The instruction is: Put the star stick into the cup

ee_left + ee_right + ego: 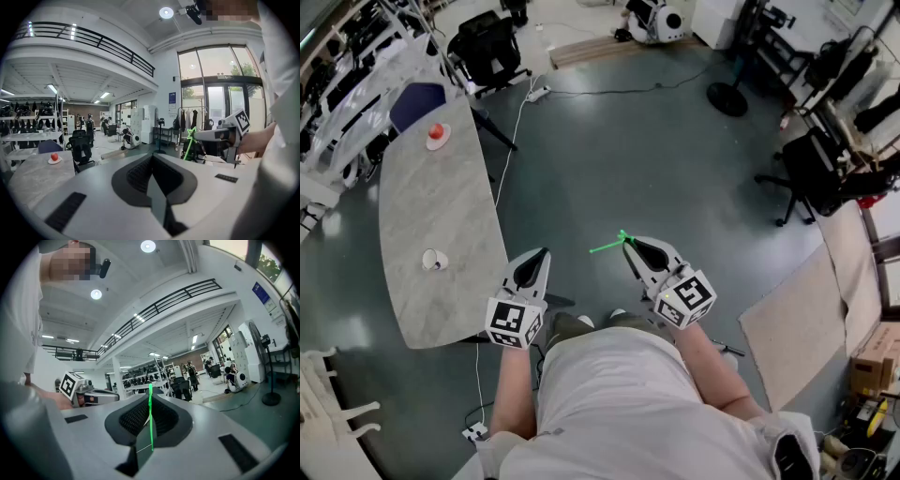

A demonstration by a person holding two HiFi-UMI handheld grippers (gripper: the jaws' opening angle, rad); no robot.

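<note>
Right gripper (630, 246) clamped on the star stick (607, 246), left gripper (540, 257) shut and empty, sitting between stick and cup (434, 260) on the left table (441, 202); office chair (487, 49) far behind

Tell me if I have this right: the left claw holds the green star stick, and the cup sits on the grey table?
Wrong claw: the right claw holds the green star stick, as the right gripper view shows. The cup does sit on the grey table.
</note>
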